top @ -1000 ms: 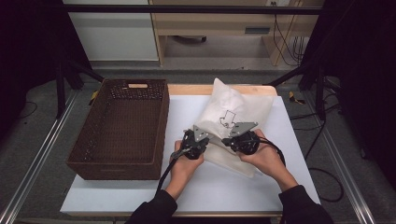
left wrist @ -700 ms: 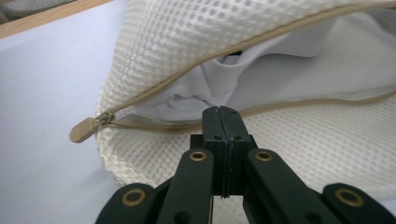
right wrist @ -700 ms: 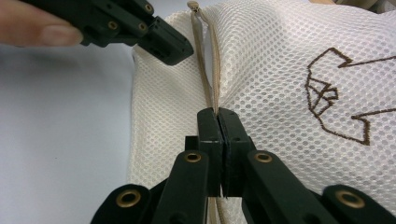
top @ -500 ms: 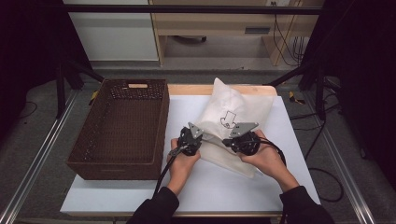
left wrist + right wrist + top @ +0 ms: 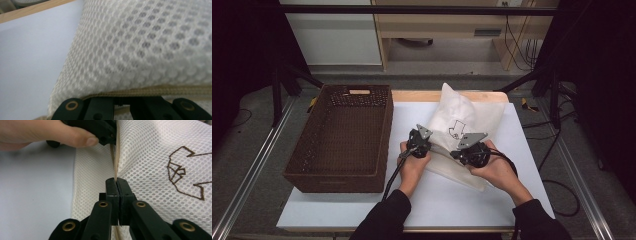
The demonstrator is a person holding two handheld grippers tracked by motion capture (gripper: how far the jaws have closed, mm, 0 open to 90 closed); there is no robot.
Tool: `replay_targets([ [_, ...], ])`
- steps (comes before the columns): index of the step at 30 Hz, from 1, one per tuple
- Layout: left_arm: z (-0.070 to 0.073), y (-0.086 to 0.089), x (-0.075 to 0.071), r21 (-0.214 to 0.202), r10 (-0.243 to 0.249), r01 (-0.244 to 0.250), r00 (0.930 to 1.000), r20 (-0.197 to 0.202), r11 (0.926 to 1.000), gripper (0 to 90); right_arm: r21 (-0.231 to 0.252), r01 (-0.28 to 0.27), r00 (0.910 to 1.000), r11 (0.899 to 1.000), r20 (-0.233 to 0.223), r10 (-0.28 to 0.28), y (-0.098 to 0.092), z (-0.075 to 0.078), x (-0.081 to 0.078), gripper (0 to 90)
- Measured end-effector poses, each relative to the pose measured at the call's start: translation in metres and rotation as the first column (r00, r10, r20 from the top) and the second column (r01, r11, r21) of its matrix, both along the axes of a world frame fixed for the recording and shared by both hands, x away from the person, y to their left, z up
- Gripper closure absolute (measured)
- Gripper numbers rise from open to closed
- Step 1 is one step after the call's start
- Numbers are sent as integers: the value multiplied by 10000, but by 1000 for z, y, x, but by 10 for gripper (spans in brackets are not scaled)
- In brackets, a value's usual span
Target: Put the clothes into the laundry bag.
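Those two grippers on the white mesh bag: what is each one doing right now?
Left gripper: shut on the beige zipper seam of the mesh bag.
Right gripper: shut on the same zipper seam, farther along.

a dark brown woven basket (image 5: 337, 135) stands on the left part of the white worktop (image 5: 462, 200), with a cut-out handle in its far wall. a pale wooden cabinet (image 5: 447, 25) stands on the floor beyond the worktop. black cables (image 5: 562, 200) lie on the floor at right.
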State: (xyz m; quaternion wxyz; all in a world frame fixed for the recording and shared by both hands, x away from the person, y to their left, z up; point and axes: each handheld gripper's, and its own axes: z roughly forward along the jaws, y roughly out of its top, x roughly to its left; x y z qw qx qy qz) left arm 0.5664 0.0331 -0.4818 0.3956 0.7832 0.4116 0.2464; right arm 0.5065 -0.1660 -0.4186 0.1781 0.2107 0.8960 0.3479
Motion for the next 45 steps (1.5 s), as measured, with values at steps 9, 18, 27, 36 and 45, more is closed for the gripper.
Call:
replay_targets([
  [9,0,-12,7,428,-500,492,9986,165,9979,900,-47,-24,10000,10000,-81,24,1,-5,1,893],
  [18,-1,-20,16,237,-631,630,9980,45,9977,900,-42,-85,9999,10000,-139,85,2,-8,1,893],
  [27,0,-19,14,239,-719,718,9974,30,9971,900,7,12,10000,10000,-92,-12,1,-8,2,893],
  [36,6,-9,-16,262,-902,896,9957,208,9956,900,90,265,9996,9996,-62,-264,1,-7,4,894],
  [45,5,0,-50,340,-1447,1443,9895,72,9889,900,228,325,9995,9992,-9,-325,-1,-5,4,893],
])
